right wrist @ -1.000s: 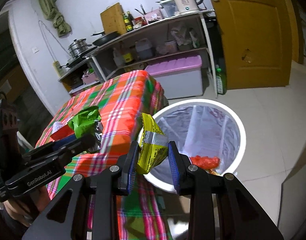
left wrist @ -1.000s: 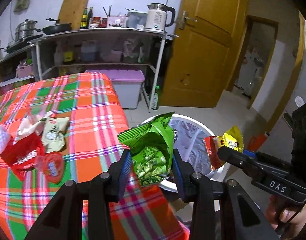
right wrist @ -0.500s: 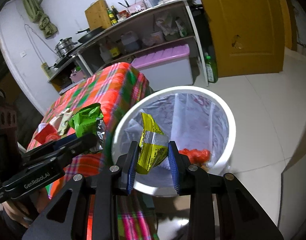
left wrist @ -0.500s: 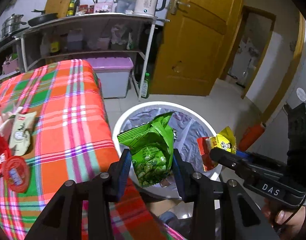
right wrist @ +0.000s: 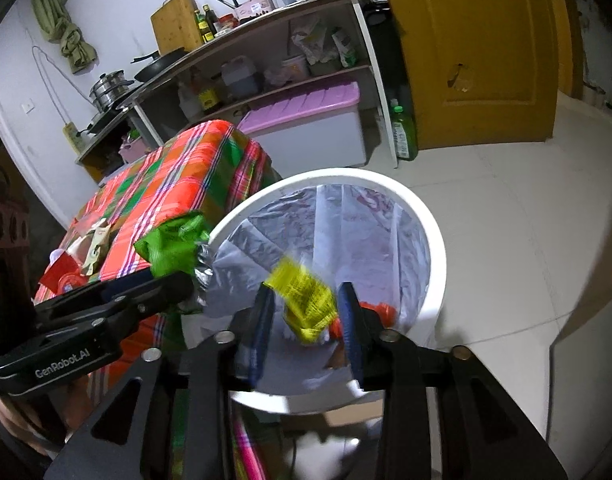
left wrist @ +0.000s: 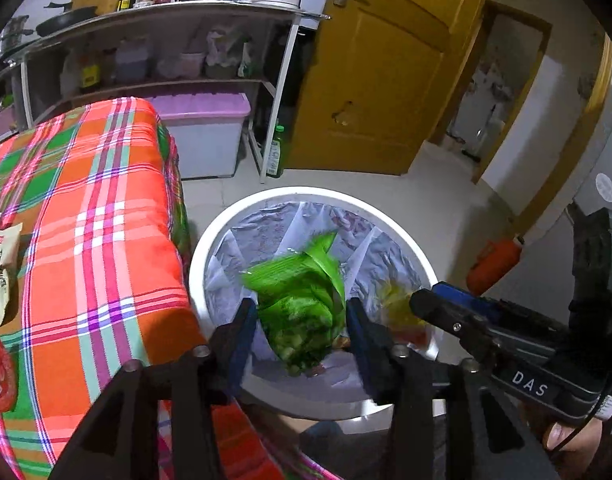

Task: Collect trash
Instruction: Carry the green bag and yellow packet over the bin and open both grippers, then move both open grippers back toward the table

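Tools opening over bin (left wrist: 210, 248) — green wrapper (left wrist: 302, 312) loose; yellow wrapper (right wrist: 306, 304) loose.

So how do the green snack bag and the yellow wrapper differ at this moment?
The green snack bag is the larger, a puffy pouch with peas printed on it; the yellow wrapper is smaller and flatter, with small print on it. The green bag sits between the opening jaws of the left gripper, the yellow wrapper between those of the right gripper. Both are motion-blurred, clear of the pads, above the lined white bin.
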`<state>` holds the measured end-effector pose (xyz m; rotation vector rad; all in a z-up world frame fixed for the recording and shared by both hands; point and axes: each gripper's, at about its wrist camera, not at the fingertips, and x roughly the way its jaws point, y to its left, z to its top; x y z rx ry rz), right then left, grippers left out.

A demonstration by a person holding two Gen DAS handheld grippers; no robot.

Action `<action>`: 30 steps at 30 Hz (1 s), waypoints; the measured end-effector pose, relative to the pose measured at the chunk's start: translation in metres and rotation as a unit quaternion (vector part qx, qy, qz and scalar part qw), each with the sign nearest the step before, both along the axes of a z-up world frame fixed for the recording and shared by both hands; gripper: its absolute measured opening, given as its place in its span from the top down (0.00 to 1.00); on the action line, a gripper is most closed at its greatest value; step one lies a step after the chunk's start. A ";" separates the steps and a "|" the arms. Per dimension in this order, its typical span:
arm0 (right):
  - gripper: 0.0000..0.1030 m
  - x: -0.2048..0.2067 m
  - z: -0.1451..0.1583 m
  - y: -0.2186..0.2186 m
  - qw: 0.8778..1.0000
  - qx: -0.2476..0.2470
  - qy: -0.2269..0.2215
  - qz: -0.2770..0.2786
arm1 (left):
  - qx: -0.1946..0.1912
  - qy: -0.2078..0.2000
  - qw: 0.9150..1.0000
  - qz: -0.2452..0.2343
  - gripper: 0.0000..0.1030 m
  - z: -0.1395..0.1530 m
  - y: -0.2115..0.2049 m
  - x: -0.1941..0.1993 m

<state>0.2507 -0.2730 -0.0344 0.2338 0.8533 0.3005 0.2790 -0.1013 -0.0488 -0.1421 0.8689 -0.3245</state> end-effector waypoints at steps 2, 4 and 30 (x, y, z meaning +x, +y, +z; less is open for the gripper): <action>0.58 -0.001 0.001 0.000 1.000 -0.001 -0.003 -0.001 | -0.005 -0.002 1.000 0.001 0.45 0.001 0.000 0.002; 0.58 -0.001 0.001 -0.001 1.000 -0.002 -0.004 -0.003 | -0.005 -0.007 1.000 0.003 0.45 0.003 0.000 0.001; 0.58 -0.048 0.051 0.040 0.997 -0.001 -0.064 0.053 | -0.007 -0.080 0.995 0.065 0.45 0.051 0.054 -0.072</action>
